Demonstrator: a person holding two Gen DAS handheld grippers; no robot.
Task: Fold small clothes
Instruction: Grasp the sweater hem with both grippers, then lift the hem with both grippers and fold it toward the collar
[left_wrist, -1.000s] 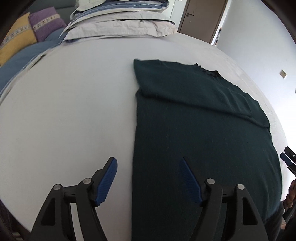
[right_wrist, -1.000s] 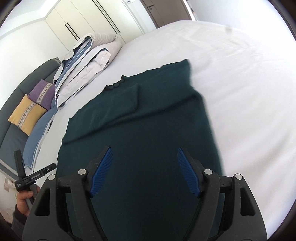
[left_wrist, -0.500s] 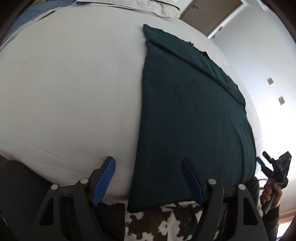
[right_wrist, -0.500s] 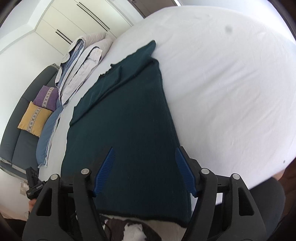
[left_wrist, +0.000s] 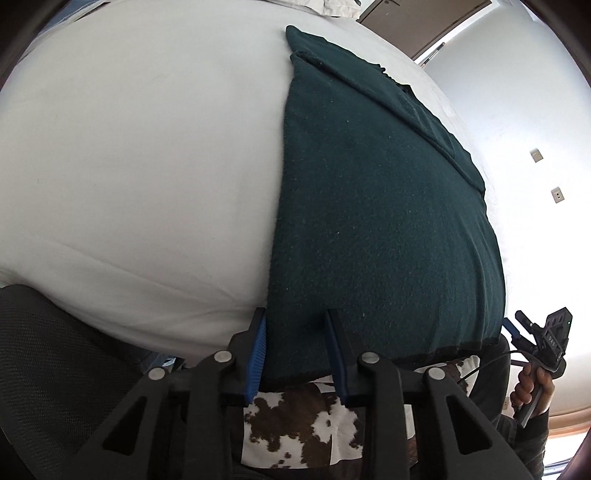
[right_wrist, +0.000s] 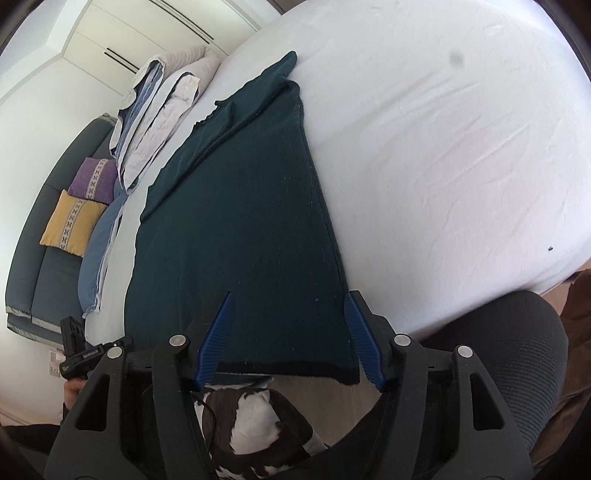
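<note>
Lying flat on the white bed (left_wrist: 140, 155), dark green sweater (left_wrist: 376, 206), hem hanging at the near edge. Left tongs (left_wrist: 295, 332) are straddling its hem corner, jaws partly apart; right tongs (right_wrist: 288, 325) are sitting wide apart over the other corner.

We have lowered both hand-held grippers to the near hem of the dark green sweater (left_wrist: 376, 206). The left hand-held gripper (left_wrist: 297, 345) has narrowed around the 7 o'clock corner; the right hand-held gripper (right_wrist: 290, 339) remains wide.

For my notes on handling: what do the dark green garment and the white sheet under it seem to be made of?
Garment: probably a knit, wool-like or fleece; matte, fuzzy surface with lint specks, fine ribbing in the right wrist view. Sheet: seemingly smooth woven cotton; matte, with fine creases.
</note>
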